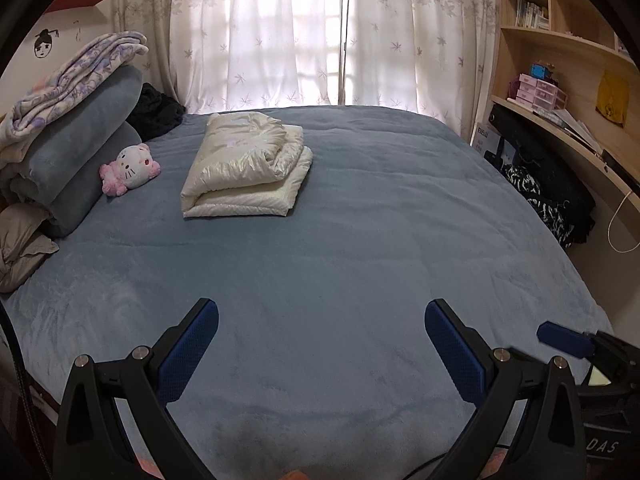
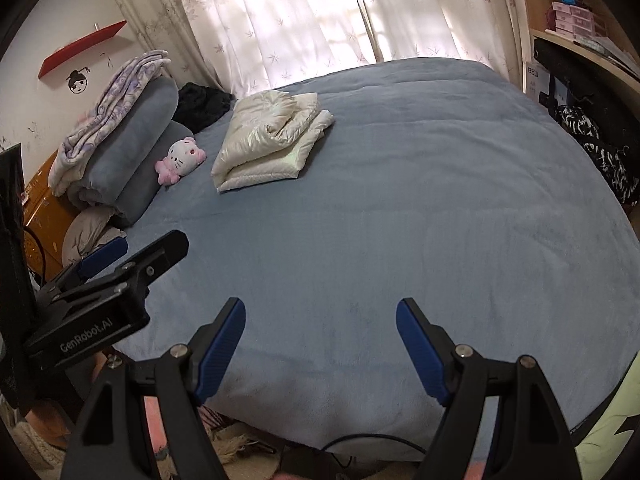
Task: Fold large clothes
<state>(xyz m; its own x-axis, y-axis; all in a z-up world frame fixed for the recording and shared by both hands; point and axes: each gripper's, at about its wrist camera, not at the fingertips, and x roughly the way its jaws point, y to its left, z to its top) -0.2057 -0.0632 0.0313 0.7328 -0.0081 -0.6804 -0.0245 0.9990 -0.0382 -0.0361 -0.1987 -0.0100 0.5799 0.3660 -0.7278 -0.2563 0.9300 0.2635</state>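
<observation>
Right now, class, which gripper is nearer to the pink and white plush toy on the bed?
Left. The left gripper hovers over the bed's near edge, on the plush toy side. The right gripper hovers beside it, further from the toy. Both jaws stand open and empty.

On your blue bed (image 1: pixel 360 220): one folded cream puffer coat (image 1: pixel 244 168) near the far edge, one pink-and-white plush cat (image 1: pixel 130 168) and two stacked blue-grey pillows (image 1: pixel 80 148) at the left edge, your two grippers over the near edge.
</observation>
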